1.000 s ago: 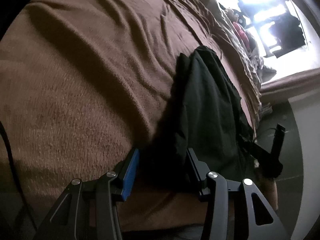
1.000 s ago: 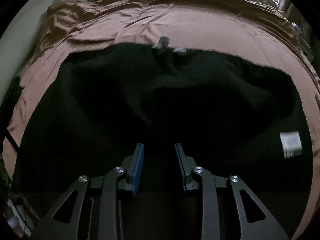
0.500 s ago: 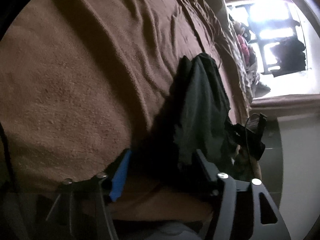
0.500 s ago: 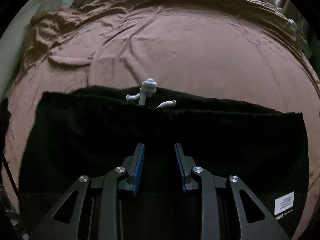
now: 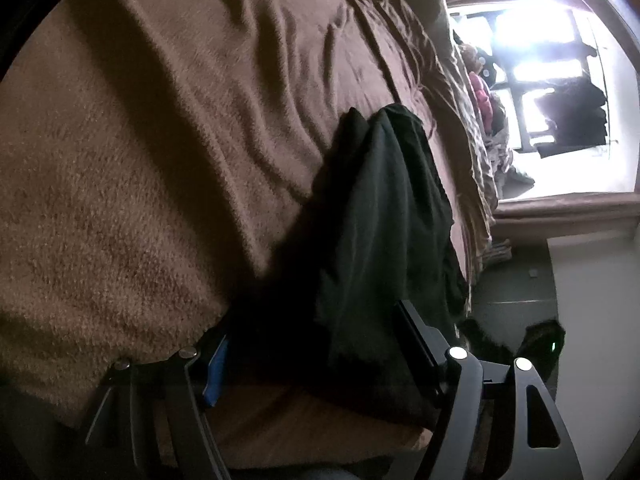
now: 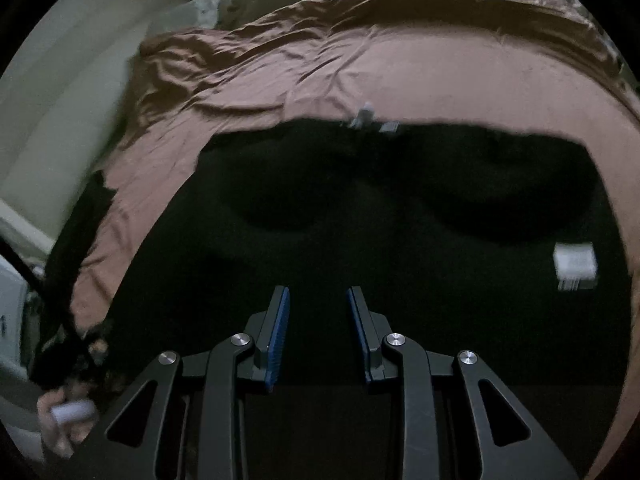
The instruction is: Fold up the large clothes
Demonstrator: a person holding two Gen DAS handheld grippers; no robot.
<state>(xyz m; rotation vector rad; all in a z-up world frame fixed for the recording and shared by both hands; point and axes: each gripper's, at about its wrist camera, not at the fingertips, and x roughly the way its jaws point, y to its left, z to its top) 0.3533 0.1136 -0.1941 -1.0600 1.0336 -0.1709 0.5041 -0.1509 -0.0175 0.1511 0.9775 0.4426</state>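
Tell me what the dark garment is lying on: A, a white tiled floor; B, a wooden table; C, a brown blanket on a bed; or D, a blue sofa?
C: in both wrist views the dark garment is spread over the brown blanket covering the bed.

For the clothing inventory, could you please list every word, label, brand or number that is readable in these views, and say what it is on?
None can be read.
White tag on the black garment: printed lines show, but they are too blurred to read.
Small pale tags at the garment's far edge: too small and blurred to tell whether they carry text.
Left wrist view: no text visible on the brown blanket or elsewhere.
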